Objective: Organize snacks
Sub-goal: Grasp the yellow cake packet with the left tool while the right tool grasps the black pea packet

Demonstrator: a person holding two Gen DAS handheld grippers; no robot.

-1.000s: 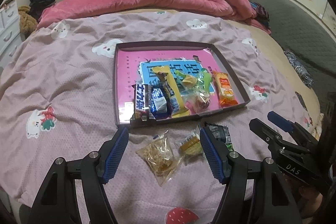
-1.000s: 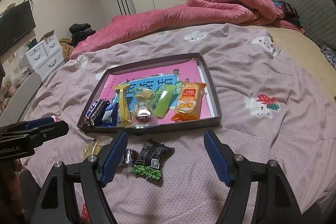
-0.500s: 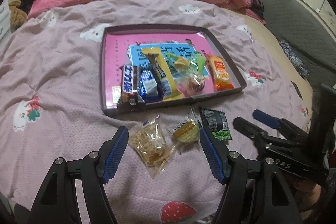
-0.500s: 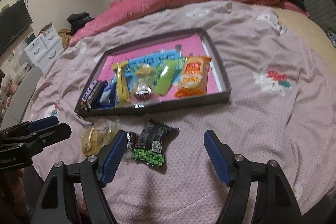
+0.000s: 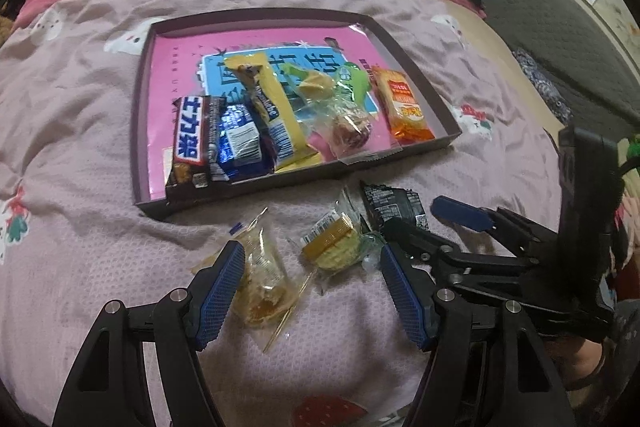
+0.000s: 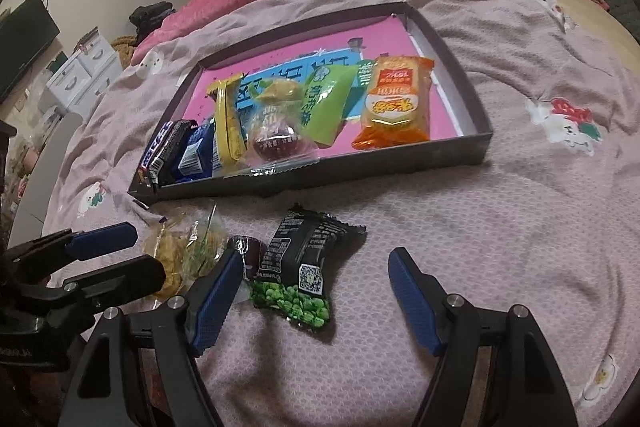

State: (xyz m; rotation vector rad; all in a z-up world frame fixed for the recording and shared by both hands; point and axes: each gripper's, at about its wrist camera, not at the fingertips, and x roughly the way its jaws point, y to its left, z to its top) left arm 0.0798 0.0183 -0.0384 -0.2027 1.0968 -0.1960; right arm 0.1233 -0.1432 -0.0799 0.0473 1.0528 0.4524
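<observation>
Both claws hang released over the bedspread, the left gripper straddling the gold wafer and the right gripper straddling the pea packet, likely bound for the tray.

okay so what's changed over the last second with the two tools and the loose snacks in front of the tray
Both tools have come down and forward toward the loose snacks. The left tool now straddles the clear snack bag and the small gold-wrapped snack; the right tool brackets the black pea packet. Both stay open, gripping nothing. The snacks and the tray have not moved.
</observation>
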